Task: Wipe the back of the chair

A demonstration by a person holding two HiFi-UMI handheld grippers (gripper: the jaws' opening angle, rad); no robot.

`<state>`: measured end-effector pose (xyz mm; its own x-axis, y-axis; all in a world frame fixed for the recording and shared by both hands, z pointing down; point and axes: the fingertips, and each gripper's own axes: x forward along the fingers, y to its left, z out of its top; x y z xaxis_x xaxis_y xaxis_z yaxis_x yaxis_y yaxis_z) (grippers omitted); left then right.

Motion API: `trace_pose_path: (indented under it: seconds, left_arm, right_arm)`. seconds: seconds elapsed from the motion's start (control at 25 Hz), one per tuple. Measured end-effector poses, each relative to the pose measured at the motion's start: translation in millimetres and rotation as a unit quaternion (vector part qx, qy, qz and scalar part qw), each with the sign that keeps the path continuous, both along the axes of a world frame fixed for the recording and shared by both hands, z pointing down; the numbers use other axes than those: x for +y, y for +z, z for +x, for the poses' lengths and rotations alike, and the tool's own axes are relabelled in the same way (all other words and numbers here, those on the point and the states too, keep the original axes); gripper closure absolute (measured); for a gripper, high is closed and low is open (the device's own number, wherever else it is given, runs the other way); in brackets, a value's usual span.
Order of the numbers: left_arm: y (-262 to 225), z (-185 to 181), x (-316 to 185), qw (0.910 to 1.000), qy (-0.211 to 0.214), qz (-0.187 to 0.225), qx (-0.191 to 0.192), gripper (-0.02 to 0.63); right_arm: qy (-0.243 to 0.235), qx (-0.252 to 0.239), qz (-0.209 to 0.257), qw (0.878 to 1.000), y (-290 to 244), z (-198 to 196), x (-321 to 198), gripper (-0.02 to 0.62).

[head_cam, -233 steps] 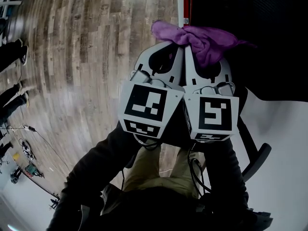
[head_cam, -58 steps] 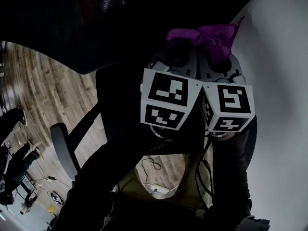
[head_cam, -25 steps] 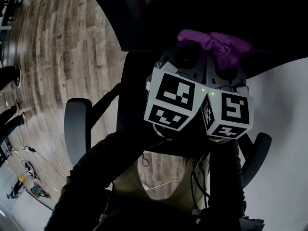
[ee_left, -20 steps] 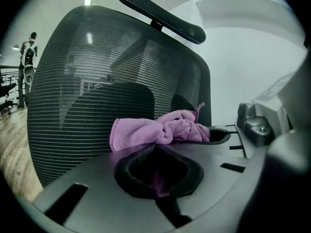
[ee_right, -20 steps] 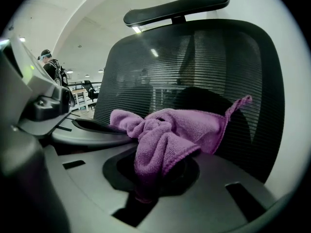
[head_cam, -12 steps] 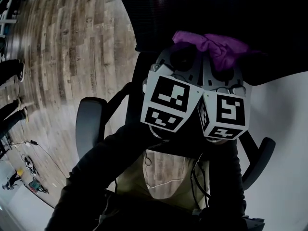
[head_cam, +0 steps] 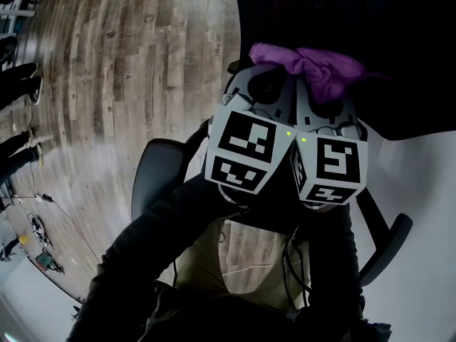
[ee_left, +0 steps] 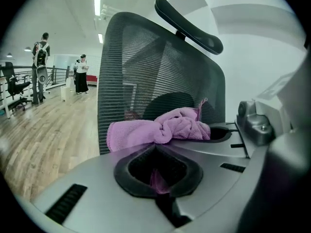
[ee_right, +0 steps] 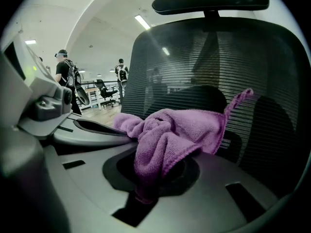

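The black mesh chair back (head_cam: 342, 13) fills the top right of the head view, and its headrest (ee_left: 189, 23) shows above it in the left gripper view. A crumpled purple cloth (head_cam: 306, 66) lies against the mesh, near the back's left edge. My left gripper (head_cam: 267, 80) and right gripper (head_cam: 320, 87) sit side by side, each shut on the cloth. The left gripper view shows the cloth (ee_left: 160, 130) bunched across both jaw tips. In the right gripper view it (ee_right: 170, 135) hangs down into the closed jaws, in front of the chair back (ee_right: 228, 72).
The chair's armrests (head_cam: 146, 180) (head_cam: 388, 241) stick out on both sides below the grippers. A white wall (head_cam: 420, 177) is on the right and wood floor (head_cam: 107, 63) on the left. Two people (ee_left: 41, 67) (ee_left: 80, 74) stand far off, near a railing and another office chair (ee_left: 14, 84).
Both grippers have kept hold of the cloth. The chair back has slid to the right in the head view, so the cloth now sits nearer its left edge and more floor shows.
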<state>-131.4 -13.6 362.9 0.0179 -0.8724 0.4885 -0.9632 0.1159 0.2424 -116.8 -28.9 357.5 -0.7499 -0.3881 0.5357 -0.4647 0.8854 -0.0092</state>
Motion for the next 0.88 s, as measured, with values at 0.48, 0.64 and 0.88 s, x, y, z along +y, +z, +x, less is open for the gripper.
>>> trace_pose_path:
  seconds: [0.48,0.64,0.88]
  left_arm:
    - [6.9,-38.9,28.7,0.9986,-0.043,-0.023,0.02,0.611]
    - [9.3,-51.1,36.9,0.9979,-0.056,-0.026,0.019,0.611]
    - [9.9,-60.9,43.0,0.9974,-0.067,-0.021,0.019,0.611]
  right_arm:
    - [-0.029,0.001,-0.019,0.999,5.2,-41.4,25.4,0.534]
    - [-0.042,-0.001,-0.023,0.999,7.7,-53.8,33.2,0.534]
    - [-0.053,-0.001,-0.02,0.998,8.4,-63.6,39.2,0.534]
